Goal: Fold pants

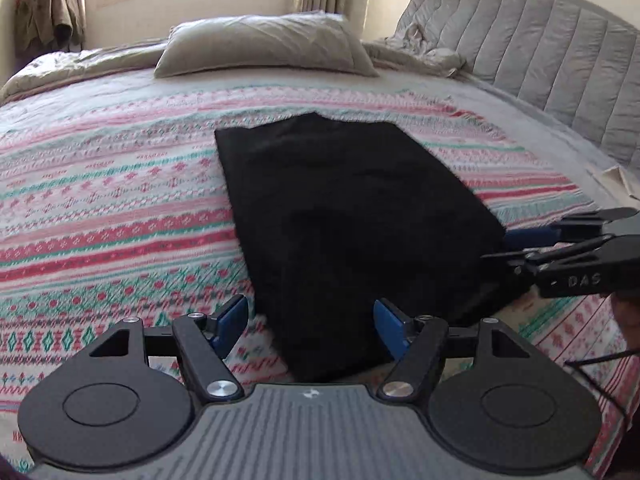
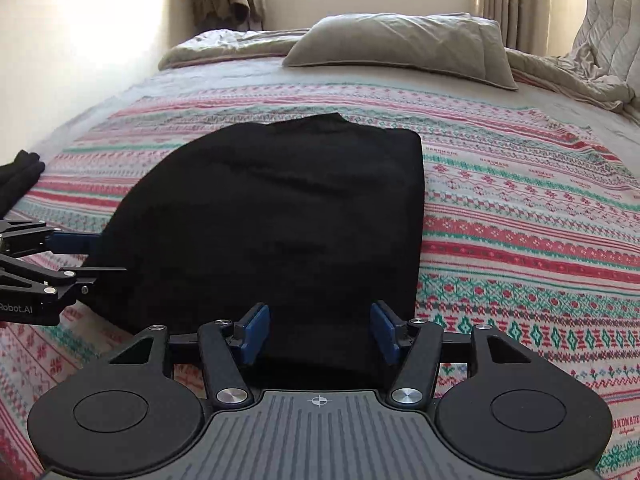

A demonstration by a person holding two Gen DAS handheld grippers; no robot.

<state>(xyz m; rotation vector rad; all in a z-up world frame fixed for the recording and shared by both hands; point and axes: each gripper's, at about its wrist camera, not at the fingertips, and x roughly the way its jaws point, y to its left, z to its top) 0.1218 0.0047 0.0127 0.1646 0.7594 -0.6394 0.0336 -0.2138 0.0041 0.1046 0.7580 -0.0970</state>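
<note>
Both hand-held grippers hang over the near end of the folded black pants (image 1: 352, 216): the left gripper (image 1: 310, 326) stands wide, its blue pads (image 1: 230, 320) clear of the cloth at the pants' near left corner, and the right gripper (image 2: 320, 330) is spread about half as far as it could go, its pads on either side of the near edge without pressing it. One pair of pants lies flat in the middle of the striped blanket (image 1: 104, 208), with bare blanket all round it. One pillow (image 1: 264, 46) lies beyond, a rumpled quilt (image 2: 568, 72) beside it, and the padded headboard (image 1: 532, 60) bounds the right side.
</note>
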